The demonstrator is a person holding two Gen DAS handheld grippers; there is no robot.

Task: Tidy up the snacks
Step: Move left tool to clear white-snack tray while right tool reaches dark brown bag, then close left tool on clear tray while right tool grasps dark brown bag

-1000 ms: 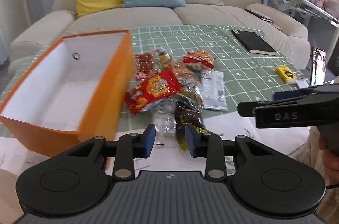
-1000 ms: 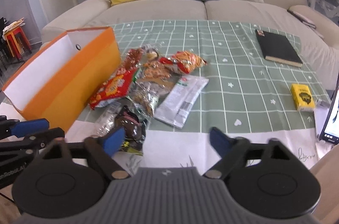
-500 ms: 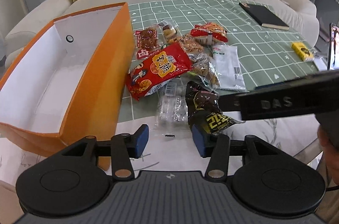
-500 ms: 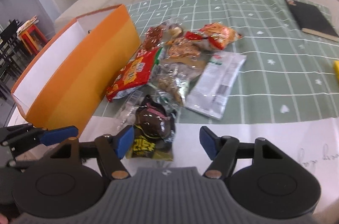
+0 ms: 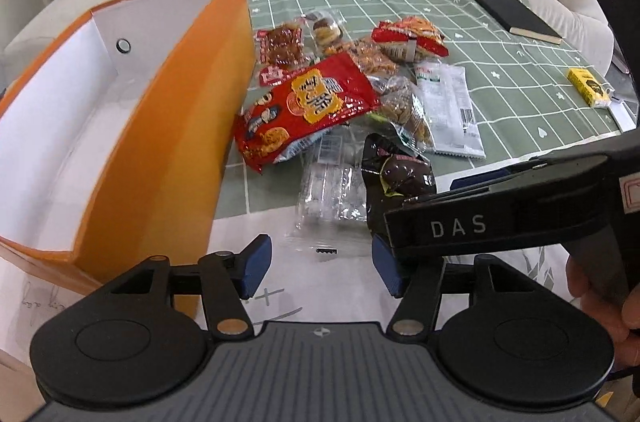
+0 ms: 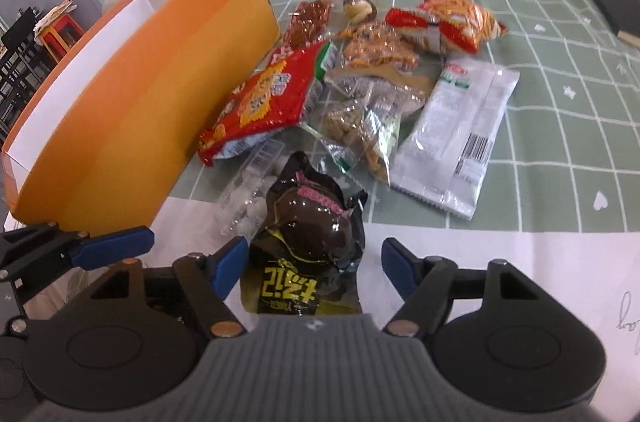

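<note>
Right gripper (image 6: 313, 264) hangs low over the near end of the snack pile, jaws spread wide, nothing held, and the dark chocolate packet (image 6: 310, 234) sits right between its blue pads, lower end with the yellow lettering nearest the tool. I'd say the step in hand is the pick: sink a touch further, close across the puffed middle rather than the crinkled top, then lift clear of the clear candy bag (image 6: 248, 198) tucked just left of it. Left gripper (image 5: 320, 267) is open too and empty, the clear bag lying just ahead of its pads. The left view looks into the orange box (image 5: 168, 126) off to its left, white inside, no snacks visible; the right view sees only the box's outer wall.
</note>
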